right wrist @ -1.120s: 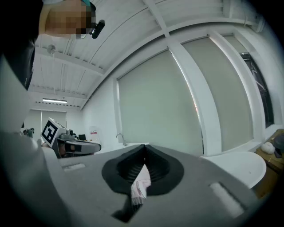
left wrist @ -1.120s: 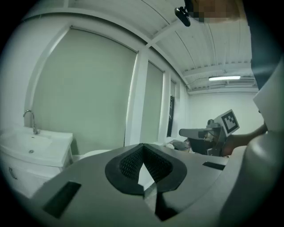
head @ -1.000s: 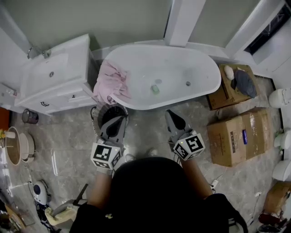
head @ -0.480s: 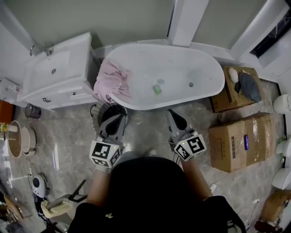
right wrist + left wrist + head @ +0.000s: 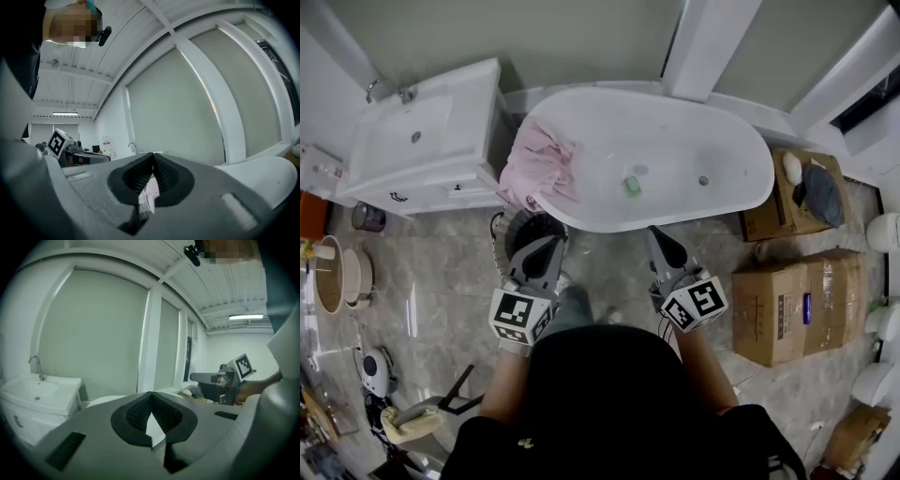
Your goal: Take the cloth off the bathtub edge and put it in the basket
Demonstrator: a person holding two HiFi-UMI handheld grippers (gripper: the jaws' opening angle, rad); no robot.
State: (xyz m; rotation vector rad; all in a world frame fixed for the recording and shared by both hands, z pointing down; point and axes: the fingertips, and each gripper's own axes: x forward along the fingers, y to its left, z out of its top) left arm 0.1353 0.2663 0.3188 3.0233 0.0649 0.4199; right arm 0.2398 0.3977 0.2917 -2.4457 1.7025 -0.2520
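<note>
Jaws sit pressed together and empty on both our left gripper (image 5: 544,248) and our right gripper (image 5: 657,236). Since a second ago we have brought both nearer the bathtub (image 5: 694,141). The pink cloth (image 5: 542,161) drapes over its left rim. The dark basket (image 5: 517,228) stands on the floor just below, partly hidden behind our left gripper. A vanity (image 5: 422,150) stands left, cardboard boxes (image 5: 792,300) right.

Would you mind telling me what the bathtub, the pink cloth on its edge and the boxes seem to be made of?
Bathtub: smooth white shell with a slight sheen, probably acrylic or enamel. Cloth: soft pink fabric, judging by its crumpled folds. Boxes: matt brown cardboard, with visible flap seams.
</note>
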